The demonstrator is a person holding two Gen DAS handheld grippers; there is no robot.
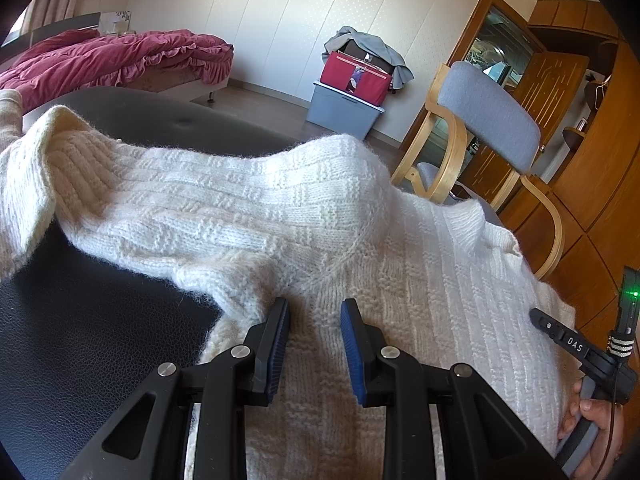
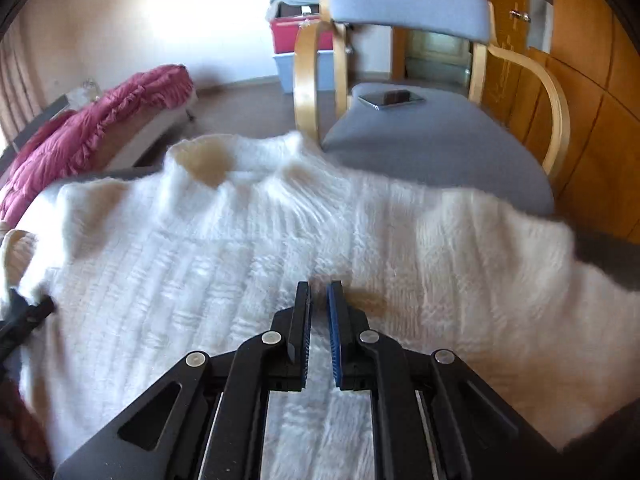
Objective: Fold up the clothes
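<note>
Sweater (image 1: 320,216) in cream knit lay spread over the dark leather surface (image 1: 80,340), filling the middle of both views, with one sleeve (image 1: 120,184) reaching toward the upper left of the left wrist view, its ribbed cuff turned up near the frame's left edge. The body ran down the centre and right of that view, where the collar (image 1: 468,220) rose a little.

Your left claw (image 1: 314,320) stood at the bottom centre of its view, its blue pads spread apart over the knit just where the sleeve joins the body, pinching nothing that I could see. At the far right edge your right hand (image 1: 592,420) gripped the handle of the other tool.

In the right wrist view, which was blurred, the sweater lay broad and mostly flat, its neck opening (image 2: 208,164) toward the upper left and a grey armchair (image 2: 432,136) behind it. Your right claw (image 2: 319,300) sat at the bottom centre with its pads drawn close, a narrow gap between them; whether a bit of knit was caught there I could not tell.

By my judgement you were at the sleeve stage: the body was laid out, and this sleeve was not yet folded across it. The next move called for a firm pinch on the sleeve near the shoulder seam, lifting enough that the heavy, loose knit would not drag or bunch as it crossed the body.
</note>
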